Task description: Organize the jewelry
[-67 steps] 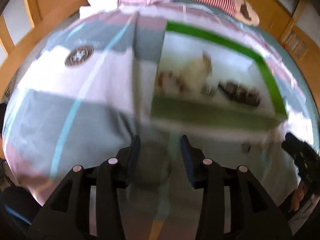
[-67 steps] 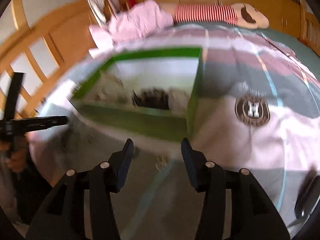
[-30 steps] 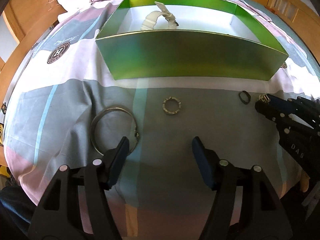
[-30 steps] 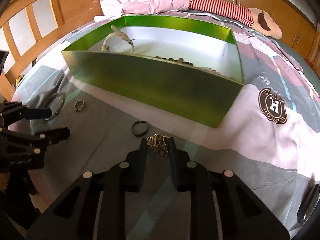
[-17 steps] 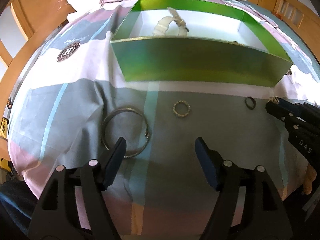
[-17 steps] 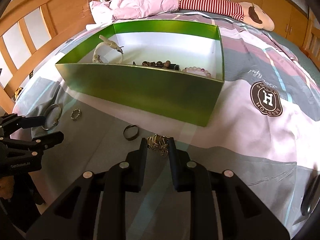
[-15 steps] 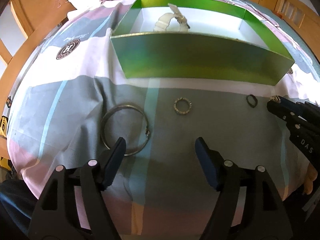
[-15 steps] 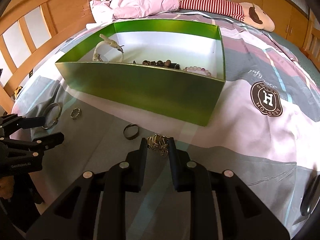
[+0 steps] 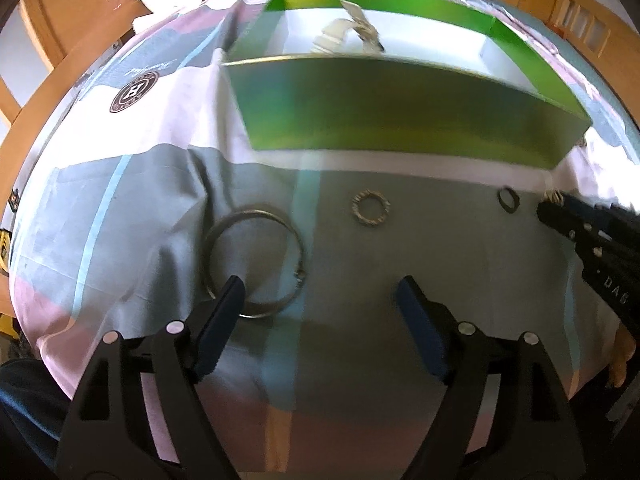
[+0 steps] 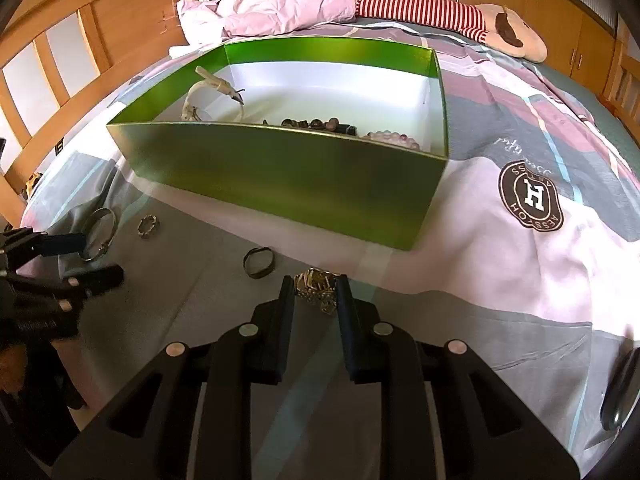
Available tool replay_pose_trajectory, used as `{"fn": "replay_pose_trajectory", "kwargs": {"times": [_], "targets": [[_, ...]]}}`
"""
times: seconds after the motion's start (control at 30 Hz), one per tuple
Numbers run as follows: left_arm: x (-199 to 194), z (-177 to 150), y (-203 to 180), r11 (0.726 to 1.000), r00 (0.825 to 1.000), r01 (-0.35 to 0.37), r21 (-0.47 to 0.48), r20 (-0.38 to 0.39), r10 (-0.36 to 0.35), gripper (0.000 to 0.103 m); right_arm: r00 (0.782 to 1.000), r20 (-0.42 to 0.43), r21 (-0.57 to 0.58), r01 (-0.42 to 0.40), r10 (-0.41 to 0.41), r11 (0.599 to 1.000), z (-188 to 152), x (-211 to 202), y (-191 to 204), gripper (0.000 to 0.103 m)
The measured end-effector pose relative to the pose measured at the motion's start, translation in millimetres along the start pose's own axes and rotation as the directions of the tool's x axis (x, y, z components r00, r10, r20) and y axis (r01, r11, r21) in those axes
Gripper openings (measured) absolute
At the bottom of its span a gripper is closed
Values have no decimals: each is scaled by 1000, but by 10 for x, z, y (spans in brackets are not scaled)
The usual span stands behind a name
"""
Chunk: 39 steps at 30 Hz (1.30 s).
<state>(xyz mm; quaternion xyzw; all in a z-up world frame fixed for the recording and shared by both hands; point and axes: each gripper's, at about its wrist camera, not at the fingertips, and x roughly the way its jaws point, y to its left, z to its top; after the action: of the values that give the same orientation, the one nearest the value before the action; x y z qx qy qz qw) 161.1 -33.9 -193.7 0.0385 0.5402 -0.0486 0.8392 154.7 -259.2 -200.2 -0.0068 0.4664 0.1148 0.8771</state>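
Note:
A green box (image 10: 280, 176) with a white floor stands on the bedspread and holds a white bracelet (image 10: 212, 88), dark beads (image 10: 316, 123) and pink beads (image 10: 390, 138). In front of it lie a big silver bangle (image 9: 254, 258), a small beaded ring (image 9: 370, 210) and a dark ring (image 9: 509, 200). My left gripper (image 9: 320, 292) hovers low over the cloth. Its jaws are opening with nothing between them, and the left fingertip overlaps the bangle's near edge. My right gripper (image 10: 315, 284) is shut on a gold chain bracelet (image 10: 316, 278) lying on the cloth beside the dark ring (image 10: 259, 262).
Wooden bed rails (image 10: 48, 64) run along the left side. A crumpled pink cover (image 10: 280, 8) and a striped plush toy (image 10: 440, 12) lie behind the box. The bedspread to the right carries a round brown logo (image 10: 530, 196).
The left jaws have spread wider, and the bangle now reaches the left fingertip. The right gripper has kept still, closed on the gold chain bracelet.

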Motion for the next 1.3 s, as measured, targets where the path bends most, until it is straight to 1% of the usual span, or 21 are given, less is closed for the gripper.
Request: {"fn": "replay_pose_trajectory", "kwargs": {"times": [0.13, 0.2, 0.37, 0.47, 0.53, 0.57, 0.63, 0.73, 0.8, 0.93, 1.0, 1.07, 1.13, 1.2, 1.23, 1.3], "targets": [[1, 44, 185, 997, 998, 55, -55, 3, -55, 79, 1000, -2, -3, -1, 1, 1000, -2, 3, 6, 22], [19, 40, 210, 995, 996, 84, -63, 4, -84, 79, 1000, -4, -6, 0, 0, 1000, -5, 3, 11, 22], [51, 30, 227, 991, 993, 117, -65, 5, -117, 80, 1000, -1, 1, 0, 0, 1000, -2, -3, -5, 22], [4, 29, 316, 979, 984, 180, -93, 23, -178, 80, 1000, 2, 8, -3, 3, 1000, 2, -11, -18, 22], [-80, 31, 426, 967, 973, 229, -109, 64, -223, 80, 1000, 4, 11, -4, 4, 1000, 9, -14, -19, 22], [-131, 28, 470, 968, 972, 229, -105, 83, -221, 80, 1000, 5, 11, -6, 6, 1000, 11, -15, -20, 22], [-193, 20, 529, 974, 976, 203, -99, 101, -193, 82, 1000, 5, 10, -6, 6, 1000, 12, -14, -18, 22], [-176, 4, 582, 979, 982, 178, -104, 85, -169, 82, 1000, 2, 7, -5, 5, 1000, 8, -13, -11, 22], [-105, -6, 576, 981, 986, 159, -109, 60, -153, 82, 1000, 2, 4, -4, 4, 1000, 11, -11, -3, 22], [17, -60, 392, 994, 996, 92, -59, 14, -92, 82, 1000, 4, 4, -4, 4, 1000, 13, -15, -1, 22], [61, -76, 262, 999, 999, 42, -17, 2, -42, 82, 1000, 2, 2, -3, 3, 1000, 10, -11, 0, 22], [84, -95, 173, 1000, 1000, -8, 15, 6, 8, 82, 1000, -2, -3, 0, 0, 1000, 4, -2, 9, 22], [67, -102, 153, 1000, 1000, -8, 17, 16, 8, 77, 1000, -6, -9, 6, -6, 1000, 0, 8, 21, 22], [21, -93, 177, 1000, 999, 4, 1, 32, -4, 55, 1000, -7, -11, 7, -7, 1000, 1, 15, 21, 22], [1, -84, 195, 1000, 999, -4, -8, 38, 4, 54, 1000, -9, -11, 8, -8, 1000, 1, 19, 21, 22], [-12, -68, 222, 1000, 999, -10, -16, 37, 11, 44, 1000, -12, -13, 10, -10, 1000, -1, 28, 22, 22]]}}
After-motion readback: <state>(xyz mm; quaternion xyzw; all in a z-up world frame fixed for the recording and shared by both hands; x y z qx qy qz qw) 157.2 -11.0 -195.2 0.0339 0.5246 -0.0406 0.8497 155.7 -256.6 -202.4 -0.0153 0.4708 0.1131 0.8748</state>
